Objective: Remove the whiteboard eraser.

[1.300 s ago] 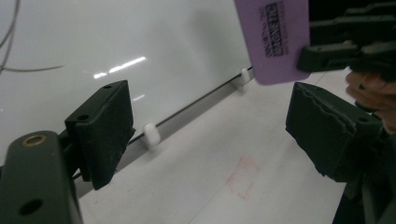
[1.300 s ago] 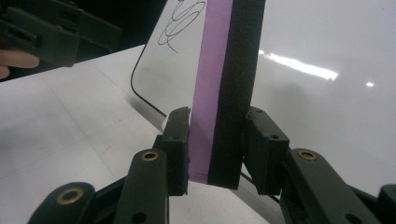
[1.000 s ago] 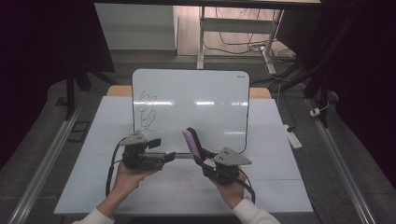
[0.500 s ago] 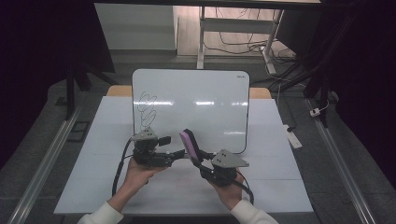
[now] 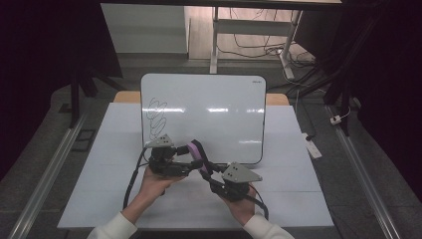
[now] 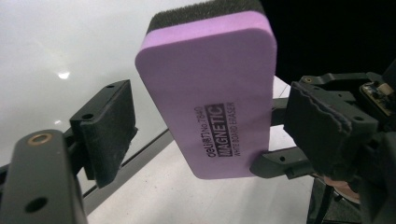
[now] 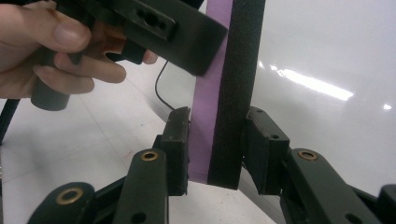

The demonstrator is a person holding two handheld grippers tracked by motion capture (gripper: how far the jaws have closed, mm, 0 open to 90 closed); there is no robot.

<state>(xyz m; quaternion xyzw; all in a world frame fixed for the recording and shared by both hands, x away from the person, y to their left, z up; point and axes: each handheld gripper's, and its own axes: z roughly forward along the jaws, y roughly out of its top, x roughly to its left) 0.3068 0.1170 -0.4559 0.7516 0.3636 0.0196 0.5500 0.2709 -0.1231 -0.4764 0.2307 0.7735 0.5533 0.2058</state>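
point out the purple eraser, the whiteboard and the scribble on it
purple eraser (image 6: 210, 88), left gripper view, on its printed purple face.
whiteboard (image 5: 219, 122), high view, on its bare white middle.
scribble (image 5: 157, 115), high view, on the black loops near the board's left edge.

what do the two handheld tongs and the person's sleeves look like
Both tongs, left and right, are black, each topped by a grey three-cornered plate, with a black cable trailing toward the person. Their jaws are flat black bars with brass-coloured rivets and dark, rough-edged pads. The sleeves are white.
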